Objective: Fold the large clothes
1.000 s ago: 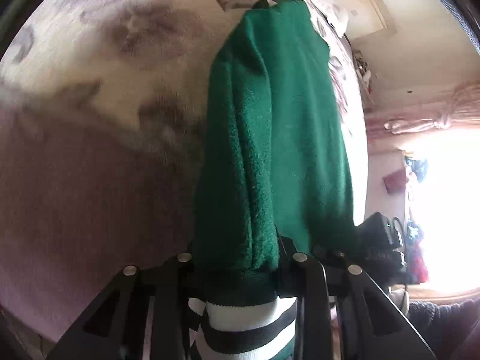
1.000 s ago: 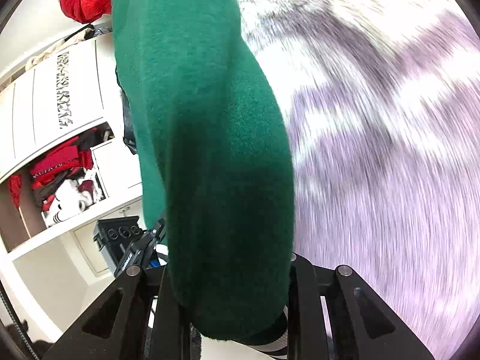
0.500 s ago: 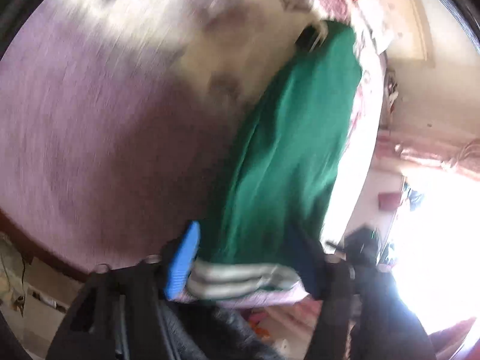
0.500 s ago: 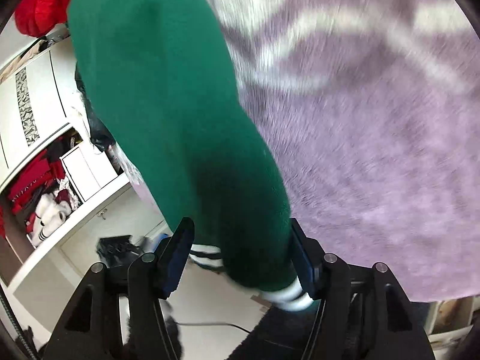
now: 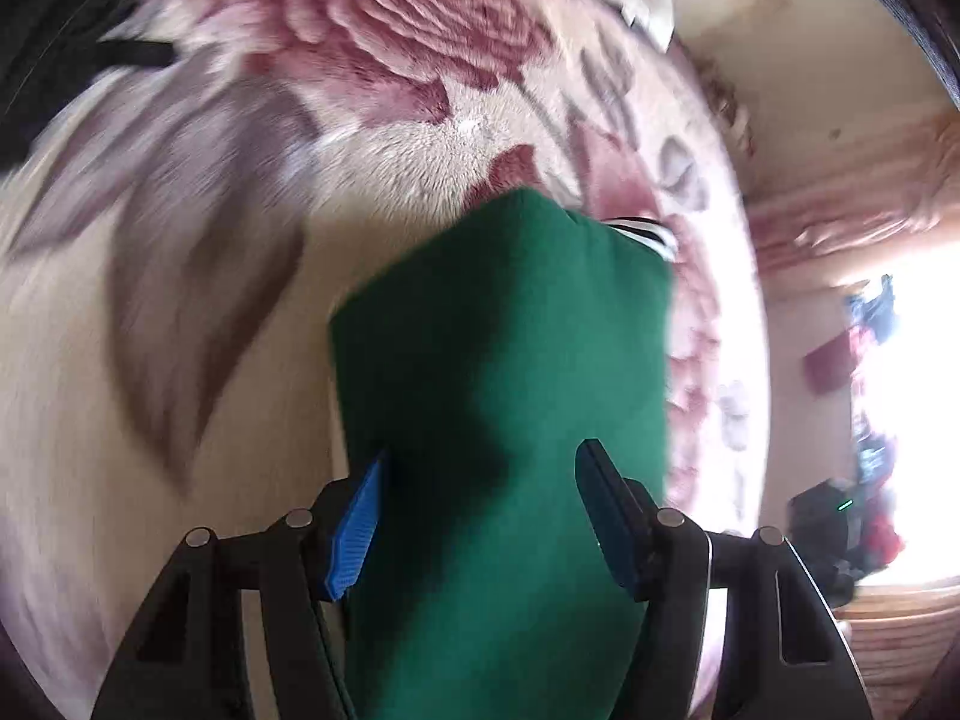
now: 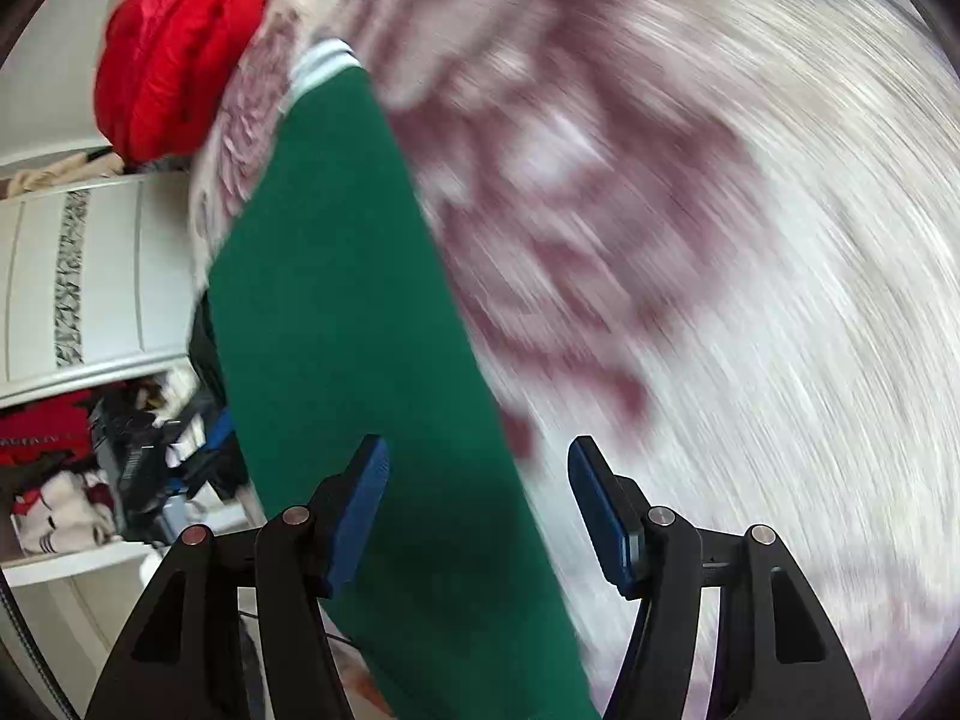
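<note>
The green garment (image 5: 504, 420) is lying on the floral blanket (image 5: 372, 78), which is covering the bed. In the left wrist view the cloth is stretching away from the left gripper (image 5: 480, 498) toward the middle of the blanket, and at its far end a white and dark striped cuff (image 5: 645, 234) is peeking out. The two jaws of the left gripper are standing wide apart, and the green cloth is filling the whole space between them; the blue pads (image 5: 357, 528) are sitting at the edges of the cloth and are not pressing it together, so this gripper is looking open to me.

In the right wrist view the same green garment (image 6: 336, 312) is running as a long band from the bottom of the picture up to the left, ending in a pale striped hem (image 6: 324, 69). The right gripper (image 6: 477, 492) is also open: the cloth is passing beside its left pad, while the right pad (image 6: 600, 510) is standing apart from it, with blurred blanket (image 6: 720, 240) behind it.

A red bundle (image 6: 174, 54) is sitting at the far edge of the bed. To the left a white cabinet (image 6: 78, 276) is standing, with clothes lying on the shelf under it.
</note>
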Demonstrator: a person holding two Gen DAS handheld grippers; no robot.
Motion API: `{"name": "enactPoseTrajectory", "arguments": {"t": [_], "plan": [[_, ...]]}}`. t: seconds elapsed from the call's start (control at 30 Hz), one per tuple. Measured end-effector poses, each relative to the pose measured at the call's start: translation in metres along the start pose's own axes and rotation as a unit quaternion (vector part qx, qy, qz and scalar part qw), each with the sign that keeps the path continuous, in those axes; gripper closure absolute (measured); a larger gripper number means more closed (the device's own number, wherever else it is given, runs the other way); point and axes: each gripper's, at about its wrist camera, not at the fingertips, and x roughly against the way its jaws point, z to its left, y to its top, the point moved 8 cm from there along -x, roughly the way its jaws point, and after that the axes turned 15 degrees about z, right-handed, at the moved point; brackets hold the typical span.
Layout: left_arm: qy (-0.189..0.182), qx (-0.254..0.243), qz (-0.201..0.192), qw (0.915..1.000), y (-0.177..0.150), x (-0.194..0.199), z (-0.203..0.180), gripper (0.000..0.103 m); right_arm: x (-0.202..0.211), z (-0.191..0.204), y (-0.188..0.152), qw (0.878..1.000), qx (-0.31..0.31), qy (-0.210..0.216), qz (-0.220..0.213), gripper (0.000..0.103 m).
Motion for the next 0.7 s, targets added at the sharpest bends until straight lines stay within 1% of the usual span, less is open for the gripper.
{"name": "enactPoseTrajectory", "arguments": {"t": [0.03, 0.07, 0.1, 0.13, 0.2, 0.23, 0.27, 0.33, 0.37, 0.43, 0.47, 0.5, 0.53, 0.57, 0.6, 0.63, 0.67, 0.7], "plan": [[0.016, -0.005, -0.003, 0.9999, 0.005, -0.006, 0.004, 0.043, -0.003, 0.009, 0.018, 1.000, 0.005, -0.005, 0.000, 0.039], [0.033, -0.007, -0.018, 0.9993, 0.011, -0.007, 0.005, 0.049, -0.017, 0.023, 0.023, 1.000, 0.013, -0.015, -0.002, 0.039], [0.042, -0.002, -0.022, 0.9989, 0.023, -0.010, 0.008, 0.057, -0.018, 0.034, 0.036, 0.999, 0.024, -0.035, -0.006, 0.039], [0.039, 0.015, -0.008, 0.9991, 0.034, -0.017, 0.021, 0.068, -0.021, 0.044, 0.044, 0.998, 0.037, -0.051, -0.009, 0.039], [0.016, 0.050, 0.006, 0.9986, 0.044, -0.030, 0.047, 0.068, -0.039, 0.066, 0.043, 0.995, 0.056, -0.079, -0.010, 0.039], [-0.001, 0.055, 0.006, 0.9985, 0.045, -0.028, 0.052, 0.068, -0.039, 0.080, 0.047, 0.994, 0.067, -0.089, -0.016, 0.039], [-0.005, 0.054, 0.007, 0.9985, 0.041, -0.025, 0.052, 0.067, -0.036, 0.085, 0.052, 0.992, 0.076, -0.096, -0.019, 0.039], [0.004, 0.039, 0.006, 0.9992, 0.037, -0.017, 0.045, 0.067, -0.037, 0.110, 0.057, 0.988, 0.103, -0.113, -0.037, 0.039], [0.014, 0.030, 0.004, 0.9994, 0.034, -0.014, 0.042, 0.067, -0.037, 0.113, 0.055, 0.985, 0.114, -0.117, -0.046, 0.039], [0.031, 0.015, 0.009, 0.9994, 0.034, -0.014, 0.038, 0.067, -0.050, 0.131, 0.063, 0.981, 0.137, -0.124, -0.060, 0.041], [0.034, 0.014, 0.012, 0.9993, 0.037, -0.018, 0.039, 0.067, -0.060, 0.143, 0.076, 0.978, 0.150, -0.130, -0.064, 0.056], [0.031, 0.016, 0.013, 0.9993, 0.042, -0.021, 0.041, 0.067, -0.071, 0.149, 0.087, 0.977, 0.152, -0.137, -0.062, 0.079], [0.029, 0.019, 0.012, 0.9993, 0.051, -0.026, 0.040, 0.067, -0.085, 0.152, 0.102, 0.975, 0.149, -0.150, -0.063, 0.086], [0.026, 0.020, 0.012, 0.9994, 0.054, -0.027, 0.042, 0.066, -0.093, 0.144, 0.110, 0.973, 0.144, -0.167, -0.061, 0.088], [0.020, 0.024, 0.010, 0.9995, 0.054, -0.027, 0.044, 0.066, -0.102, 0.132, 0.118, 0.972, 0.138, -0.185, -0.047, 0.089], [0.018, 0.029, 0.010, 0.9994, 0.060, -0.028, 0.042, 0.066, -0.118, 0.123, 0.129, 0.973, 0.127, -0.191, -0.014, 0.089], [0.012, 0.030, 0.009, 0.9994, 0.060, -0.026, 0.040, 0.066, -0.106, 0.121, 0.124, 0.975, 0.126, -0.182, -0.014, 0.090], [0.005, 0.029, 0.010, 0.9995, 0.057, -0.022, 0.039, 0.066, -0.103, 0.122, 0.125, 0.976, 0.121, -0.180, -0.006, 0.090]]}}
